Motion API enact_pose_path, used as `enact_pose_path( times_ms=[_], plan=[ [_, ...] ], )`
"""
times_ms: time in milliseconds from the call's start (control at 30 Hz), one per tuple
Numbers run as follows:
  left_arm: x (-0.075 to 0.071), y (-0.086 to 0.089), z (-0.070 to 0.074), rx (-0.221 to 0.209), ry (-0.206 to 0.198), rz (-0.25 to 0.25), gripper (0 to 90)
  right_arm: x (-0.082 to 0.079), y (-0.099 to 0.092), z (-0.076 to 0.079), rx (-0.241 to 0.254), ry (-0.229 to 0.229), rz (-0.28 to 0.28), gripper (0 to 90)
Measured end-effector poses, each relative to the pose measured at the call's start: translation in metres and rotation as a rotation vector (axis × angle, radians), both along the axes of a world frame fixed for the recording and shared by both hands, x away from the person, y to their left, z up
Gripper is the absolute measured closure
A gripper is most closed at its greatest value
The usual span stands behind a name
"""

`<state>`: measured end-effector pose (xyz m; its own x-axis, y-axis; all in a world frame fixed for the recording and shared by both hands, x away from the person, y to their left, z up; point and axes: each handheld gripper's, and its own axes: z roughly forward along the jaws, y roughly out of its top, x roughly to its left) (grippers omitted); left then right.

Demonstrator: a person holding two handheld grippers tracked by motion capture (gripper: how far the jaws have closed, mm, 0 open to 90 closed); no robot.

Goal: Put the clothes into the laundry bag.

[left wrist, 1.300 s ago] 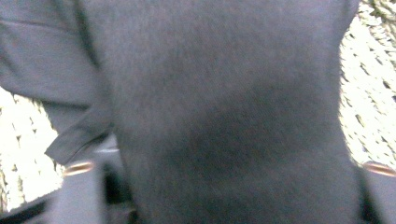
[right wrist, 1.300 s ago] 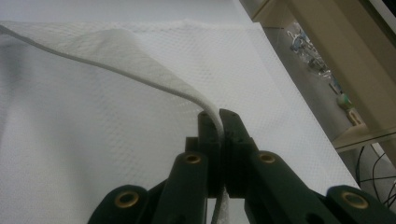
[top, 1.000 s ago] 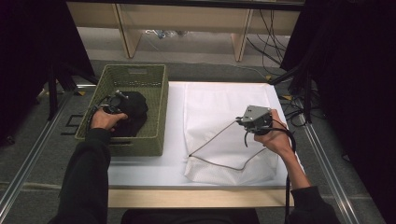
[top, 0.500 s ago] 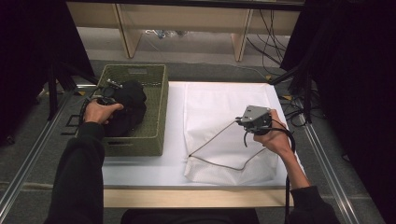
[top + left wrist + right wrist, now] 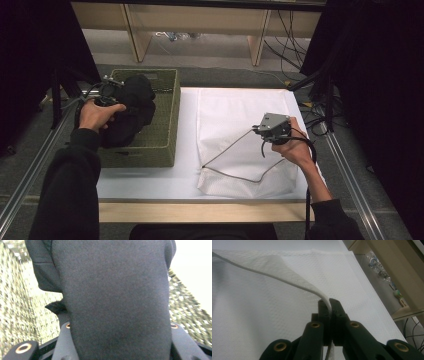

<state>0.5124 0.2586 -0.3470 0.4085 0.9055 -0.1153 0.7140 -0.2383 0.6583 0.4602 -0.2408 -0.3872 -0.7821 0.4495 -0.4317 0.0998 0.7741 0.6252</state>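
Note:
A black garment point(image 5: 131, 107) hangs bunched over the green woven basket point(image 5: 169, 125) at the table's left, and my left gripper point(image 5: 111, 91) is shut on its upper part. In the left gripper view the black garment point(image 5: 117, 297) fills the space between my fingers point(image 5: 62, 338), with basket weave point(image 5: 15, 305) behind it. A white mesh bag point(image 5: 240, 112) lies flat on the white table top. My right gripper point(image 5: 256, 130) is shut on the bag's corded rim and holds that rim lifted off the table. The right gripper point(image 5: 329, 303) pinches the rim point(image 5: 287, 280) at its fingertips.
Metal rails point(image 5: 30, 170) run along both sides of the table. Black curtains stand left and right. Cables point(image 5: 320, 107) trail past the table's far right corner, and wooden shelf legs point(image 5: 257, 40) rise beyond the far edge.
My left hand has risen with the black garment, pulling it up from the basket's floor and toward the far left. The right hand and the bag's rim have not moved.

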Motion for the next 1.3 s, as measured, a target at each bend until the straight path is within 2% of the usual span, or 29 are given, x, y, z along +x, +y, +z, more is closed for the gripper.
enact_pose_path(
  times_ms=[67, 200, 267, 333, 400, 467, 633, 667, 833, 1000, 1033, 1167, 1267, 1300],
  plan=[
    [-0.009, -0.001, 0.007, -0.011, -0.011, -0.018, 54.0, 0.001, -0.002, 0.001, 0.006, -0.017, 0.010, 88.7],
    [-0.020, -0.003, 0.015, -0.026, -0.036, -0.039, 54.0, 0.001, -0.003, 0.002, 0.000, -0.021, 0.015, 88.7],
    [-0.027, -0.004, 0.022, -0.027, -0.049, -0.061, 54.0, 0.002, -0.003, 0.002, -0.003, -0.026, 0.019, 88.7],
    [-0.036, -0.007, 0.032, -0.015, -0.073, -0.088, 54.0, 0.000, -0.002, 0.001, 0.002, -0.004, 0.001, 88.7],
    [-0.039, -0.007, 0.036, -0.017, -0.078, -0.094, 54.0, 0.001, -0.002, 0.001, -0.007, -0.013, 0.011, 88.7],
    [-0.049, -0.010, 0.046, -0.015, -0.083, -0.116, 54.0, 0.001, -0.002, 0.001, -0.006, -0.024, 0.019, 88.7],
    [-0.062, -0.009, 0.059, -0.023, -0.116, -0.151, 54.0, 0.002, -0.002, 0.001, 0.001, -0.017, 0.013, 88.7],
    [-0.068, -0.011, 0.062, -0.066, -0.115, -0.147, 54.0, 0.001, -0.002, 0.001, -0.001, -0.004, 0.009, 88.7],
    [-0.082, -0.021, 0.064, -0.061, -0.112, -0.181, 54.0, 0.002, -0.002, 0.002, -0.004, -0.019, 0.018, 88.7],
    [-0.096, -0.034, 0.067, -0.115, -0.106, -0.231, 53.9, 0.000, -0.001, 0.001, 0.003, 0.007, -0.004, 88.7],
    [-0.099, -0.037, 0.068, -0.109, -0.105, -0.250, 53.9, 0.003, -0.001, 0.001, -0.006, -0.020, 0.023, 88.7],
    [-0.111, -0.049, 0.075, -0.120, -0.099, -0.297, 53.8, 0.001, -0.001, 0.001, -0.012, -0.004, 0.021, 88.7],
    [-0.122, -0.062, 0.078, -0.131, -0.095, -0.343, 53.8, 0.001, 0.000, 0.002, -0.006, -0.019, 0.018, 88.8],
    [-0.122, -0.062, 0.078, -0.131, -0.095, -0.343, 53.8, 0.001, 0.000, 0.002, -0.006, -0.019, 0.018, 88.8]
  ],
)
